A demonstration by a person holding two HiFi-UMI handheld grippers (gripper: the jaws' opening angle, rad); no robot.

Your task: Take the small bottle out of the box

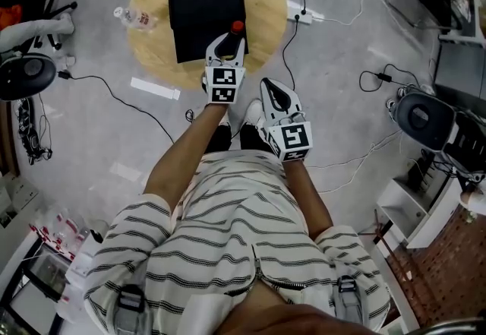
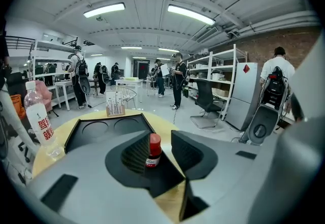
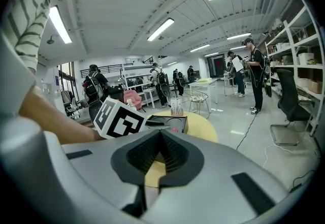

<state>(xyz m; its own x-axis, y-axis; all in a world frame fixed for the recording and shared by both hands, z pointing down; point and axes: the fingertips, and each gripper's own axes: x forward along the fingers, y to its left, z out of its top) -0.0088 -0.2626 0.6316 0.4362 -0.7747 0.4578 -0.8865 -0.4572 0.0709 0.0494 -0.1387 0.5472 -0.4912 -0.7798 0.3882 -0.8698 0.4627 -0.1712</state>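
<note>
**Red cap framed by parted jaws at the box's corner**

Grey-shelled and low in the left gripper view, the left gripper has its jaws apart, with the small bottle upright between them. The bottle sits close against the ribbed pad on the frame's left, and a clear gap shows on the other side, so nothing is clamped. Judging from the task, the jaws straddle it to close and lift. The bottle seems to stand at the near corner of the black box. In the head view its cap falls just inside the box's lower right edge (so I judge it not yet out). Its base is hidden behind the jaws, so I cannot tell whether it sits in a recess.

The right gripper has its jaws together on nothing and is held back near the person's body at the head view's centre, probably just waiting.

The round wooden table carries the box. A clear plastic bottle stands at its left edge, with print too small to read.
</note>
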